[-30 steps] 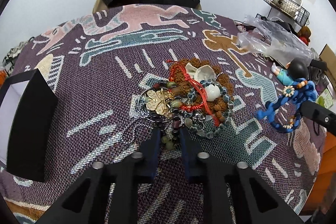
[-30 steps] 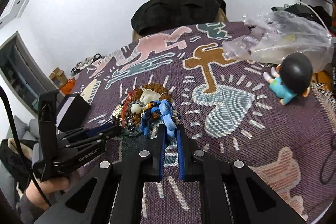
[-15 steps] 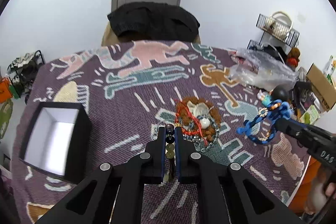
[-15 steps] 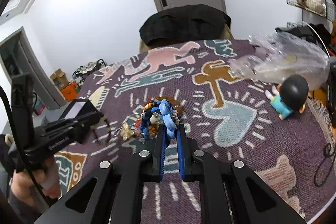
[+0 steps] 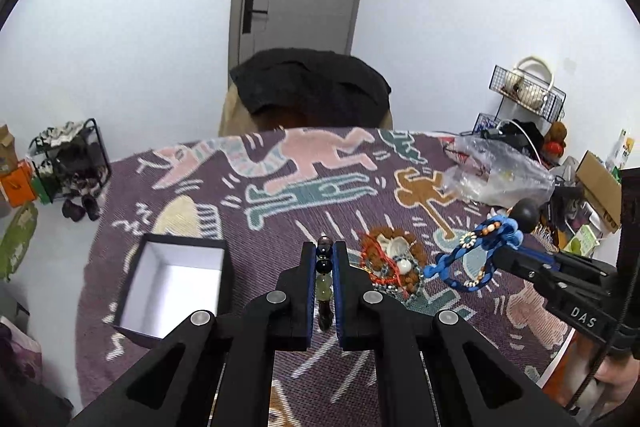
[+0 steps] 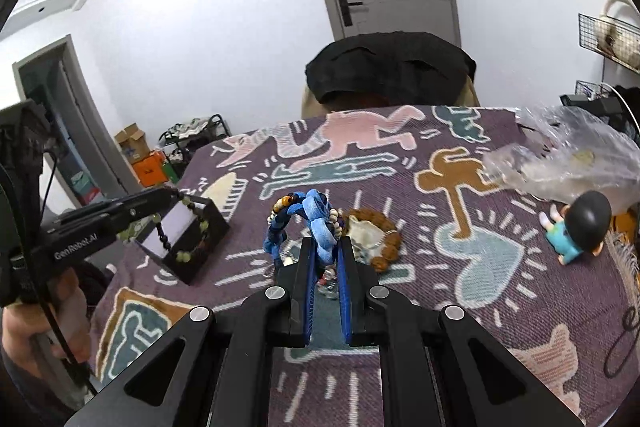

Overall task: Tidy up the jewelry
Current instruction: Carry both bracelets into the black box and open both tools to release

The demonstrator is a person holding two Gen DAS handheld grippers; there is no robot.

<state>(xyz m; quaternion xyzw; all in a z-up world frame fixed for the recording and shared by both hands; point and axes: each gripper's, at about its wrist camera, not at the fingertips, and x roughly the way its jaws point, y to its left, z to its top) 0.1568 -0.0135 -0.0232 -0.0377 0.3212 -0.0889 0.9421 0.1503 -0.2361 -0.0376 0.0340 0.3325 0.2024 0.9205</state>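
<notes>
Bead bracelet [image 5: 324, 279] now lifted clear of jewelry pile [image 5: 390, 267], clamped between jaws of left gripper [image 5: 324, 259]; loop hangs in front of open box [image 6: 188, 247]. A second ago it lay in pile. Blue cord bracelet [image 6: 316, 223] likewise raised, pinched in right gripper [image 6: 325, 247]. Judgement: both picks done; box drop next. Pile remains on patterned cloth [image 5: 280, 211].

A purple woven cloth [image 5: 304, 211] is patterned with pink, teal, tan and cream figures outlined in white dashes. A black box [image 5: 176, 283] is lined in white. A bracelet of dark and pale-green beads [image 5: 324, 279] and a blue braided bracelet [image 6: 318, 227] with white and orange beads are seen.
</notes>
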